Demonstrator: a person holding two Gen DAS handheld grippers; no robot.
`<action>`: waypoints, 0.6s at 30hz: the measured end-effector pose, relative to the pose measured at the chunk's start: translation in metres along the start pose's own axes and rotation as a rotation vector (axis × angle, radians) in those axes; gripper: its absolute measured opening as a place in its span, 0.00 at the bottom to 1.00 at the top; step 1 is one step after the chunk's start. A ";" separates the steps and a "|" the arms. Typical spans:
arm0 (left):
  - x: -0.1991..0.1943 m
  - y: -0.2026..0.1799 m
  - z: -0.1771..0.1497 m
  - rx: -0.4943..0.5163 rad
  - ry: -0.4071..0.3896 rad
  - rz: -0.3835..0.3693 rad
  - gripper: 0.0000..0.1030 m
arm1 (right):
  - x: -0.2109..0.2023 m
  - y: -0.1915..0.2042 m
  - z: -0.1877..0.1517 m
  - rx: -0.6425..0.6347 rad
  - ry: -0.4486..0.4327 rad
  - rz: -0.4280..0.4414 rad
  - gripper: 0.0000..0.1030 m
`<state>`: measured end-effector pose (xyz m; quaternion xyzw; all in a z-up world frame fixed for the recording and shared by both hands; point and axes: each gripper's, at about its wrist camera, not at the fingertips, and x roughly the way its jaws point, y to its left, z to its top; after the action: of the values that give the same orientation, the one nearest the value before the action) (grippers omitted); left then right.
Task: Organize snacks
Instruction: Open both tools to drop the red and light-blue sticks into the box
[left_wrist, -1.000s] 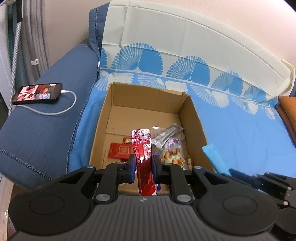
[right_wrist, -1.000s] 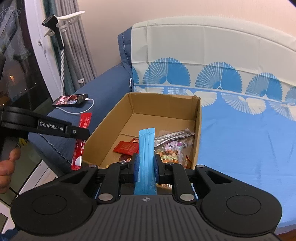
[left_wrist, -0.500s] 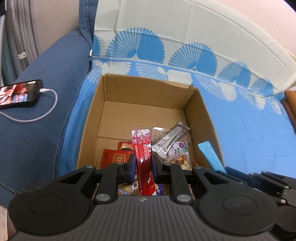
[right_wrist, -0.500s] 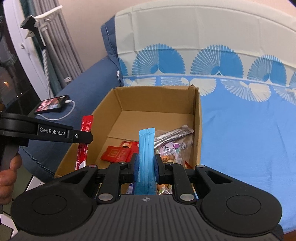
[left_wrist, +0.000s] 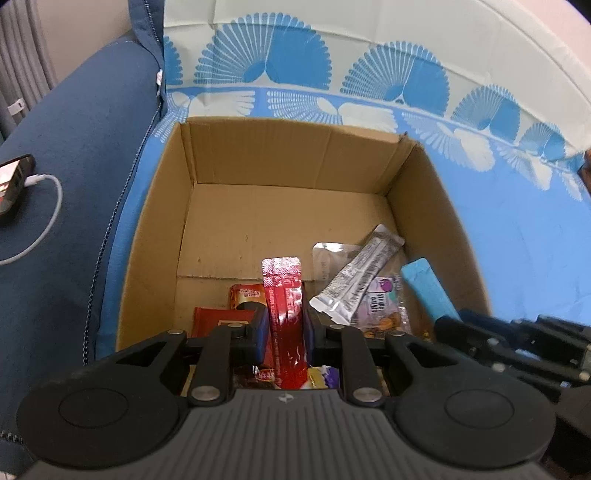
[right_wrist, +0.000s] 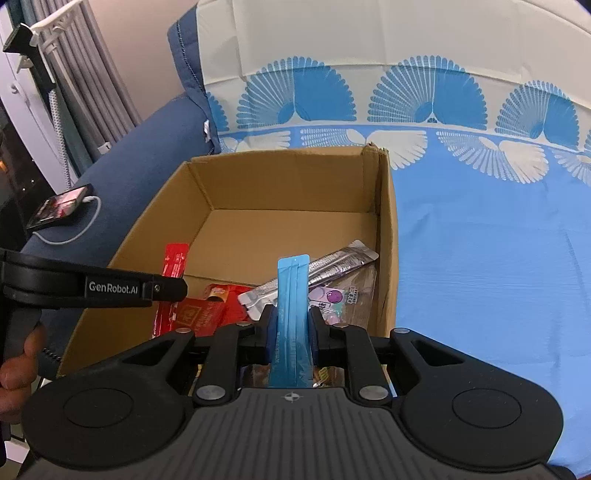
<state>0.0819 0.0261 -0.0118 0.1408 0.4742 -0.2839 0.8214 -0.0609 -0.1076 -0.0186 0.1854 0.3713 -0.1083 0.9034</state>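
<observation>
Phone (right_wrist: 59, 206) lies far left of the box (left_wrist: 436, 206). Over it, left fingers (left_wrist: 285, 325) are opening around the red stick (left_wrist: 282, 295); right fingers (right_wrist: 291, 325), opening, flank the blue stick (right_wrist: 293, 288).

Held a blue stick pack (right_wrist: 291, 314) upright in the right gripper (right_wrist: 291, 325), jaws opening, pads at its sides. Hung over a brown box (right_wrist: 386, 229) on a blue sheet (right_wrist: 480, 240). Saw a silver pack (right_wrist: 325, 273) and red packs (right_wrist: 207, 310) inside. Saw the left gripper (right_wrist: 162, 290) with a red stick pack (right_wrist: 175, 260), and a phone (right_wrist: 59, 205) far left.
</observation>
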 end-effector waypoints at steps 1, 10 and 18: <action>0.005 -0.001 0.001 0.020 0.005 0.002 0.51 | 0.003 -0.002 0.001 0.008 0.004 -0.004 0.24; -0.018 0.007 -0.015 0.004 -0.024 0.099 1.00 | -0.014 -0.008 0.009 0.046 -0.027 0.001 0.81; -0.076 0.006 -0.064 -0.076 -0.023 0.111 1.00 | -0.070 0.017 -0.031 -0.033 -0.058 -0.017 0.92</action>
<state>0.0109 0.0881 0.0210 0.1325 0.4666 -0.2212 0.8460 -0.1237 -0.0751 0.0153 0.1639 0.3481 -0.1150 0.9158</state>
